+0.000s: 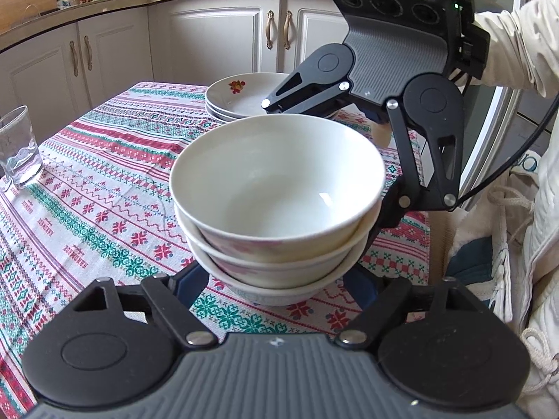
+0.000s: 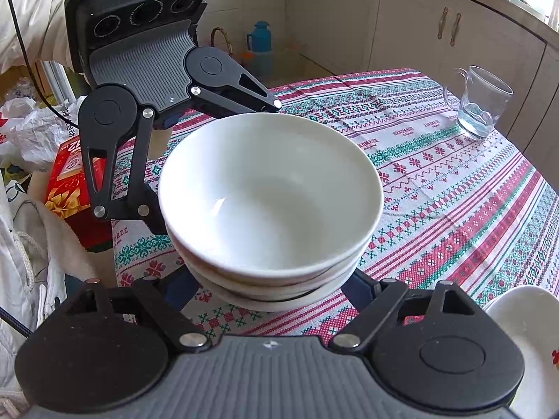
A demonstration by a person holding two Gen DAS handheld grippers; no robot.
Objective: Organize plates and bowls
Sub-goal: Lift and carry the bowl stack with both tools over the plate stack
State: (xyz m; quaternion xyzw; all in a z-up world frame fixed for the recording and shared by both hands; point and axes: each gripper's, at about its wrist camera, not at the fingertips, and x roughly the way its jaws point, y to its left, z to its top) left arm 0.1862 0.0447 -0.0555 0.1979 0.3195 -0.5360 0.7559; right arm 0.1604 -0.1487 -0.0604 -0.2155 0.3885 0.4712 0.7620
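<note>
A stack of three white bowls (image 1: 279,188) stands on the patterned tablecloth (image 1: 104,188) and fills the middle of both views (image 2: 269,188). My left gripper (image 1: 276,279) has its fingers spread to either side of the stack's base. My right gripper (image 2: 272,286) straddles the stack from the opposite side in the same way, and its body shows in the left wrist view (image 1: 394,66). The fingertips of both are hidden behind the bowls, so contact cannot be told. A stack of white plates with a flower print (image 1: 244,97) sits behind the bowls.
A clear glass mug (image 2: 480,103) with a little water stands on the far side of the table, also in the left wrist view (image 1: 19,146). White kitchen cabinets (image 1: 216,38) are behind. A red box (image 2: 73,181) and bags lie off the table edge.
</note>
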